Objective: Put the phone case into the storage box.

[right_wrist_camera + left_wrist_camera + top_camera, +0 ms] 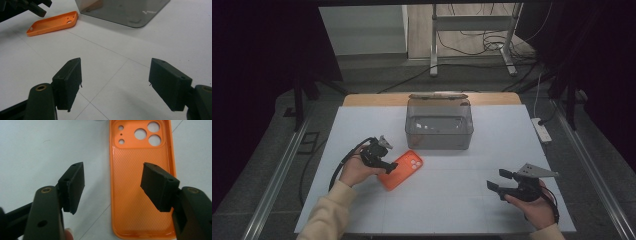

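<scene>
No legible writing on orange phone case (pixel 142 185) or grey box (pixel 439 125).

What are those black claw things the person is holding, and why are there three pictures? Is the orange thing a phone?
Those are hand-held grabbers. One picture looks down from above; the other two come from little cameras riding on each grabber. The left gripper hangs open over an orange phone case, just the empty cover, lying inside-up on the white table. The right gripper is open too, holding nothing. Behind the case sits a clear grey box.
</scene>
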The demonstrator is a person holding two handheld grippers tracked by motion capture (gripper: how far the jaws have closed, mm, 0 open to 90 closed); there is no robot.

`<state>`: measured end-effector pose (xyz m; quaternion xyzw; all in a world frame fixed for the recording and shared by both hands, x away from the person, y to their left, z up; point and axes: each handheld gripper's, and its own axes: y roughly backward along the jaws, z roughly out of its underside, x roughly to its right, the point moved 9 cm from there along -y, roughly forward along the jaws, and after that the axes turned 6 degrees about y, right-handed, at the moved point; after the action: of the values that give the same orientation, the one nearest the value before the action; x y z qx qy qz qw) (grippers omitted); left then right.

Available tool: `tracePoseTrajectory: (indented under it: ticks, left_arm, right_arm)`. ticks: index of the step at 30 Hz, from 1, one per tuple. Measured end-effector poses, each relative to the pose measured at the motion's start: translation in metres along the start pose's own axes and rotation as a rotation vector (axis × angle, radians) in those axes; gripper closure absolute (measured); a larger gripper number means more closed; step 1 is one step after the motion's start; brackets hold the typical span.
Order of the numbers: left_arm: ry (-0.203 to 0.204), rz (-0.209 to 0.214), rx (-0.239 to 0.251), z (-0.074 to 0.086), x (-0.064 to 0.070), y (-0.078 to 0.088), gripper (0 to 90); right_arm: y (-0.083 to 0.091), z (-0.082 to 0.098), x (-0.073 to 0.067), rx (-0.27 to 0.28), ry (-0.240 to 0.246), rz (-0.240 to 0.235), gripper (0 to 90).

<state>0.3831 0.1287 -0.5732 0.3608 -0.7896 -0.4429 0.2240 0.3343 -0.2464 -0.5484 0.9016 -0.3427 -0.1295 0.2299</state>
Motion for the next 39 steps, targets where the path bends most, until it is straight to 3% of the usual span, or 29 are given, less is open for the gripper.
tracePoseTrajectory:
  ticks: [9,16,19,27,39]
  left_arm:
    - [0.016,0.001,-0.038,0.002,-0.004,-0.005,41.1]
    - [0.008,0.027,-0.050,0.000,-0.003,-0.005,42.8]
    - [-0.008,0.039,-0.075,-0.002,-0.002,-0.004,43.7]
    - [0.021,0.038,-0.134,-0.009,-0.006,-0.003,45.0]
    - [-0.006,0.029,-0.172,-0.011,-0.006,-0.017,47.4]
  right_arm:
    - [0.000,0.001,0.000,-0.006,0.000,0.001,26.8]
    - [-0.001,0.002,0.001,-0.011,-0.004,0.001,26.9]
    - [-0.001,0.002,0.001,-0.014,-0.006,0.001,26.9]
    - [0.000,0.002,0.002,-0.012,-0.007,0.003,27.0]
    - [0.000,0.003,0.002,-0.019,-0.007,0.004,27.1]
